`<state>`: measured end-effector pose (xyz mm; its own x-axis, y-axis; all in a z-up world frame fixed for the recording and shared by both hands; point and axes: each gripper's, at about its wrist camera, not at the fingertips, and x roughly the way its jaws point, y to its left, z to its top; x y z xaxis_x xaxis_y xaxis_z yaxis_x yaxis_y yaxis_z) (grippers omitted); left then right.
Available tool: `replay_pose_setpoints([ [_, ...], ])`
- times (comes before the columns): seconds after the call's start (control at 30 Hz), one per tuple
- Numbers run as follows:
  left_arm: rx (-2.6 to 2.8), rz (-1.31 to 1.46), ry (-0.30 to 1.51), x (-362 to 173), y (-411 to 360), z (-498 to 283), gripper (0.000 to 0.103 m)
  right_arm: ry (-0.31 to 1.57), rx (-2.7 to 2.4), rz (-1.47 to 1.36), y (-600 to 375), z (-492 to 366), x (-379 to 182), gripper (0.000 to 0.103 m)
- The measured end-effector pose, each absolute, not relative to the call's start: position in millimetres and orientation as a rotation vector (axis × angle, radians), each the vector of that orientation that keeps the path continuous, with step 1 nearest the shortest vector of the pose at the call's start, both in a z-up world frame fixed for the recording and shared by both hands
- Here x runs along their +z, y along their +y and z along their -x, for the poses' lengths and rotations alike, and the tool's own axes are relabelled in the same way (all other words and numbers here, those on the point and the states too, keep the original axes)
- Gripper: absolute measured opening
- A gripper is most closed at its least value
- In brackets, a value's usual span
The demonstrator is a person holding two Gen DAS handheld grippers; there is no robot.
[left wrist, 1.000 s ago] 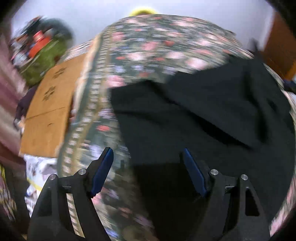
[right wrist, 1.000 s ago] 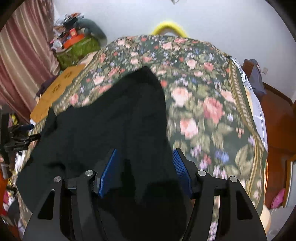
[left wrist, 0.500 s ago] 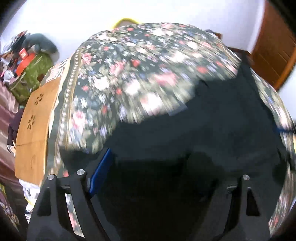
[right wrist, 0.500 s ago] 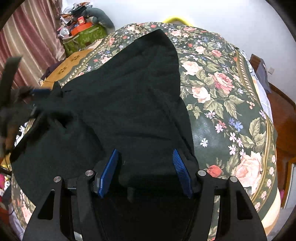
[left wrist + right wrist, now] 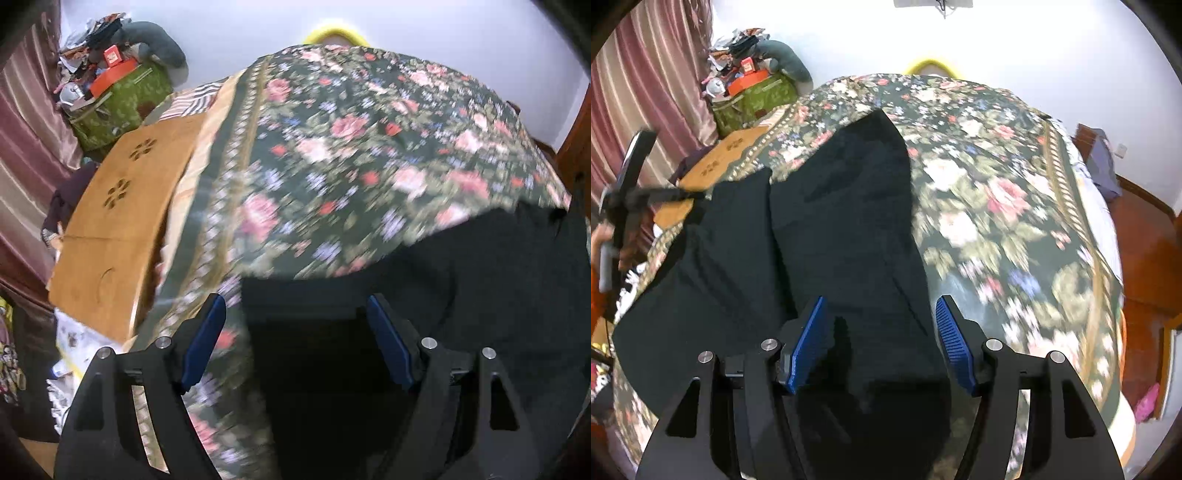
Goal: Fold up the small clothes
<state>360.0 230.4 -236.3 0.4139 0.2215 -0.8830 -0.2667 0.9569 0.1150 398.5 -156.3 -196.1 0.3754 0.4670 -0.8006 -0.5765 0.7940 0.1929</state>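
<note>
Scanning both views, we find no legible writing or labels. We see a bed under a dark floral cover, a wooden panel at left of the frame, striped curtains and a white wall. The black garment lies flat on the bed, long axis running from lower centre to upper centre of the right wrist view. We see the left gripper with jaws spread over its corner; the right gripper has jaws apart astride its near edge.
</note>
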Motion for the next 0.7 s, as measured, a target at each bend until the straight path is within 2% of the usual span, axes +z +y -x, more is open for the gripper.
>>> replay_pose_setpoints([
  [0.27,0.243,0.268,1.163,-268.4,266.2,-342.5,0.079,0.986,0.661,0.012,-119.5,-461.7,-198.9,0.058],
  [0.3,0.226,0.286,1.159,-270.5,265.3,-343.4,0.071,1.0,0.661,0.001,-114.9,-467.3,-202.6,0.058],
  [0.33,0.209,0.295,1.157,-271.6,263.9,-344.6,0.057,1.012,0.664,-0.009,-111.2,-469.7,-205.5,0.057],
  [0.37,0.187,0.305,1.154,-272.3,261.7,-346.3,0.048,1.014,0.668,-0.014,-109.2,-469.0,-206.5,0.046],
  [0.4,0.184,0.306,1.152,-272.2,260.0,-346.7,0.029,1.01,0.674,-0.009,-105.9,-467.4,-207.5,0.027],
  [0.43,0.199,0.287,1.144,-271.2,257.5,-346.6,0.015,1.001,0.676,0.004,-104.1,-463.9,-207.1,0.021],
  [0.53,0.211,0.245,1.096,-263.0,253.1,-341.2,0.004,0.931,0.667,0.072,-103.8,-455.4,-199.0,0.009],
  [0.6,0.222,0.228,1.066,-254.8,253.4,-334.1,0.003,0.894,0.653,0.1,-107.3,-450.3,-191.5,0.002],
  [0.7,0.267,0.197,1.013,-241.7,255.4,-320.9,0.003,0.835,0.613,0.092,-120.6,-451.9,-176.5,0.002],
])
